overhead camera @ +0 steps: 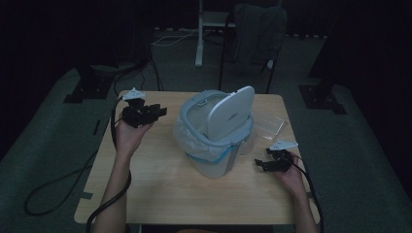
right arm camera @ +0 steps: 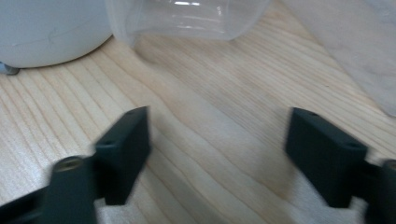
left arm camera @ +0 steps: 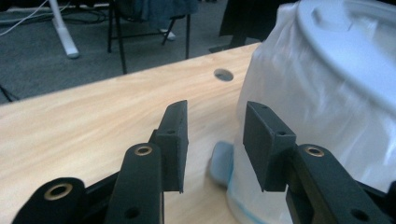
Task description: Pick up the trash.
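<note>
Item 1, nearest the high camera: two bare forearms entering from the bottom edge, each hand carrying a black two-jaw gripper with a trailing cable.

Item 2, left side: left gripper (overhead camera: 156, 111), held above the pale wood-grain table (overhead camera: 160, 187) near its far left corner. Jaws part-open, nothing between the pads; in the left gripper view they frame bare tabletop, with the bin's bagged wall just beyond the right-hand jaw.

Item 3, centre: small pale grey plastic bin (overhead camera: 214, 141), upright on the table, lined with a thin white plastic bag (left arm camera: 299, 126) folded over its rim. Its flat grey lid (overhead camera: 229, 114) stands raised, close to vertical, so the mouth is open.

Item 4, right of the bin: a clear plastic sleeve (overhead camera: 272, 127) lying flat on the table.

Item 5, right side: right gripper (overhead camera: 260, 164), low over the table, jaws wide and empty, pointing at the bin's base.

Governing relation, by judgement: the bin lies between both grippers, upright, long axis vertical. The right gripper is nearer its base, the left level with the bag's folded edge.
</note>
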Tool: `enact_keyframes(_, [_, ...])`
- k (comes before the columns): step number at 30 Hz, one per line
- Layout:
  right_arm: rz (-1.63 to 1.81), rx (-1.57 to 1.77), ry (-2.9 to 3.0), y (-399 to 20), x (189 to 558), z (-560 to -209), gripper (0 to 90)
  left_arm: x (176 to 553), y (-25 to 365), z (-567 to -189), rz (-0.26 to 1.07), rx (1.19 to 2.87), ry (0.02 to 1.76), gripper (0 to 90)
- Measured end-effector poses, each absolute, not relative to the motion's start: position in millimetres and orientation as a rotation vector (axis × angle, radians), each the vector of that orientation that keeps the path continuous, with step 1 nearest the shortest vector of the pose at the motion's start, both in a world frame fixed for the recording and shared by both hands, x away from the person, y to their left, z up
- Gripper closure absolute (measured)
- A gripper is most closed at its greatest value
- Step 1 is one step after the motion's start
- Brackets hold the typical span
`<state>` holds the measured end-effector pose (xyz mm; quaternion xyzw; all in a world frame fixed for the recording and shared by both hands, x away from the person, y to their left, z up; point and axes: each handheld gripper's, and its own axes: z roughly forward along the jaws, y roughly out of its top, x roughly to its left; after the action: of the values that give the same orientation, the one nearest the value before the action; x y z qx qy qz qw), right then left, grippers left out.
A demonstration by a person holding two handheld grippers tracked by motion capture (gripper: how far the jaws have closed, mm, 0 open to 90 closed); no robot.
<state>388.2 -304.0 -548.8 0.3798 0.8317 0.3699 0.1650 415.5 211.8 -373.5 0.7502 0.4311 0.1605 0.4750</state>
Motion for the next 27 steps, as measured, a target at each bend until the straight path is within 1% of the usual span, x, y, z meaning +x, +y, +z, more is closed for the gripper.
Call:
enact_keyframes(1, [1.057, 1.09, 2.362, -305.1, 387.4, -548.6, 29.8, 412.9, 214.3, -379.0, 0.398, 1.832, 1.065, 60.4])
enact_keyframes(3, [1.055, 1.108, 2.343, -307.5, 384.9, -547.6, 39.7, 408.3, 218.4, -391.0, 0.399, 1.827, 1.093, 59.9])
enact_keyframes(4, [1.05, 1.119, 2.339, -308.7, 384.4, -546.8, 42.2, 406.1, 220.2, -397.3, 0.401, 1.832, 1.105, 59.6])
enact_keyframes(7, [1.028, 1.156, 2.326, -310.7, 383.7, -545.0, 47.5, 399.8, 225.2, -417.0, 0.398, 1.845, 1.141, 58.7])
enact_keyframes(13, [1.037, 1.215, 2.278, -317.2, 382.8, -539.0, 54.8, 388.3, 236.0, -461.1, 0.365, 1.865, 1.219, 57.5])
enact_keyframes(17, [1.046, 1.233, 2.243, -323.3, 380.7, -532.5, 61.0, 379.9, 242.7, -488.2, 0.337, 1.846, 1.268, 57.2])
enact_keyframes(19, [1.049, 1.232, 2.229, -327.0, 379.7, -528.3, 68.3, 375.5, 243.7, -500.5, 0.328, 1.855, 1.284, 57.2])
enact_keyframes(22, [1.067, 1.241, 2.21, -333.0, 379.4, -521.2, 74.1, 368.5, 240.8, -517.0, 0.321, 1.877, 1.292, 57.2])
enact_keyframes(24, [1.066, 1.244, 2.191, -336.1, 379.8, -517.1, 76.1, 365.8, 237.6, -523.2, 0.331, 1.902, 1.291, 57.2])
enact_keyframes(27, [1.058, 1.246, 2.17, -338.9, 380.6, -511.0, 76.3, 366.0, 234.0, -525.3, 0.36, 1.934, 1.277, 56.7])
